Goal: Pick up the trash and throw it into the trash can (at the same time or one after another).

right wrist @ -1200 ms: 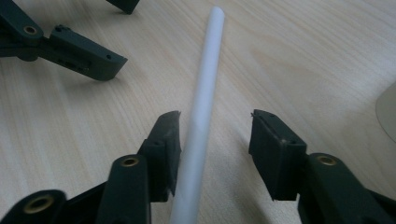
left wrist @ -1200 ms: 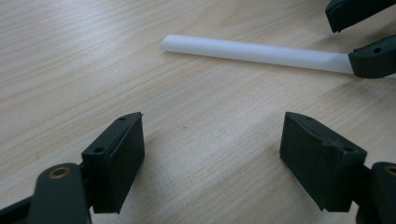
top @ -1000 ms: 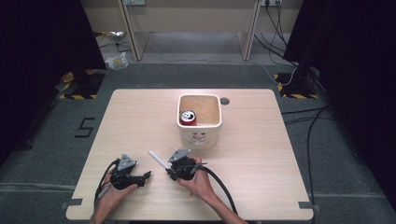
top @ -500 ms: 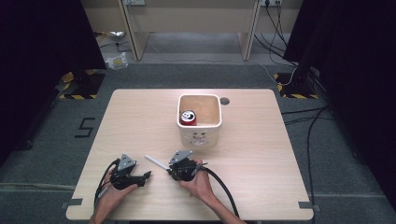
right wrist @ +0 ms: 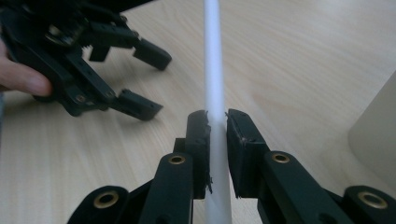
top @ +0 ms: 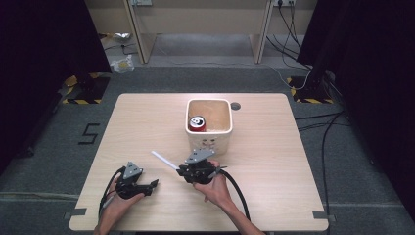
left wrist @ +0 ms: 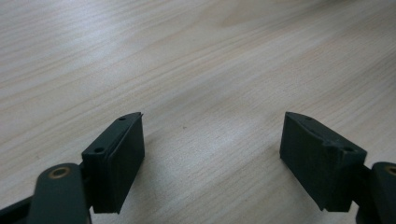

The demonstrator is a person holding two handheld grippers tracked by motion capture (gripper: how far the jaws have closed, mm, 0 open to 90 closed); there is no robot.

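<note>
White straw [right wrist: 214, 70]: clamped between the just-closed fingers of the right gripper [right wrist: 215, 122] and now raised off the table [top: 274, 161] near the bin [top: 209, 139], ready to carry; left gripper [top: 147, 186] idle, fingers wide, empty.

From my seat I count one table [top: 274, 186], on it one white tub [top: 209, 128] with one red can [top: 197, 123] inside, and, nearer me than the tub, one white straw [top: 164, 160], plus two grippers: left [top: 152, 184], right [top: 179, 170].
</note>
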